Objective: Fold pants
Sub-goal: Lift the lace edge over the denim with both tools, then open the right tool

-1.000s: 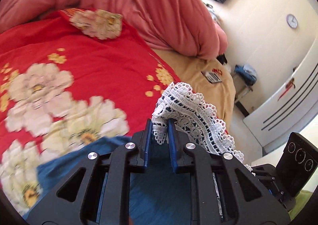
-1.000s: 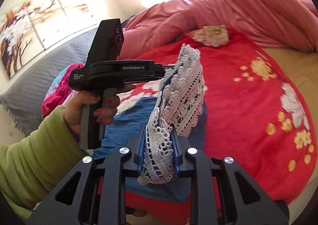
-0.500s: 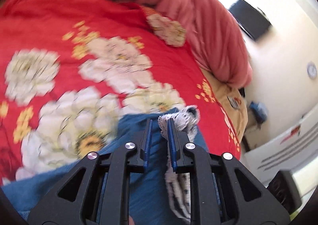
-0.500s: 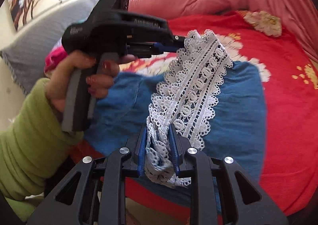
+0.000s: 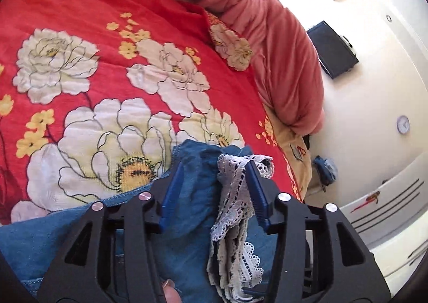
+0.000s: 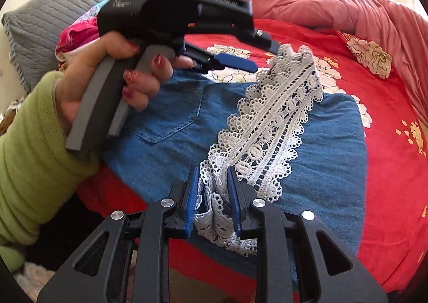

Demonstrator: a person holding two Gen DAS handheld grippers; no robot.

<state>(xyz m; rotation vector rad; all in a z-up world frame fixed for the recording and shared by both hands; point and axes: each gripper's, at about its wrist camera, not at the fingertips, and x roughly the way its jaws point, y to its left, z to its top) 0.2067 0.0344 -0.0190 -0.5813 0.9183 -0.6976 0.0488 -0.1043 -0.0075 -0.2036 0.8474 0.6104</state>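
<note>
Blue denim pants [image 6: 334, 142] lie folded on the red floral bedspread, a back pocket showing. Their white lace hem [image 6: 275, 121] stretches across the denim between my two grippers. My left gripper [image 6: 267, 58], held by a hand in a green sleeve, has its jaws opening. The lace [image 5: 232, 190] hangs loosely against one blue finger [image 5: 256, 190], and the pads no longer press it. In the left wrist view this gripper [image 5: 214, 188] sits low over the denim [image 5: 53, 244]. My right gripper [image 6: 212, 171] pinches the near end of the lace, its jaws just starting to open.
The red floral bedspread [image 5: 80, 48] covers the bed, with a bunched pink duvet [image 5: 267, 35] along its far side. A grey quilted pillow [image 6: 48, 16] and a colourful cloth [image 6: 77, 32] lie behind the hand [image 6: 112, 67]. A wall television [image 5: 331, 48] and a white cabinet [image 5: 388, 201] stand off the bed.
Both grippers carried the lace hem down and over onto the denim. The left jaws have spread and let go of the lace. The right jaws stand slightly wider.
</note>
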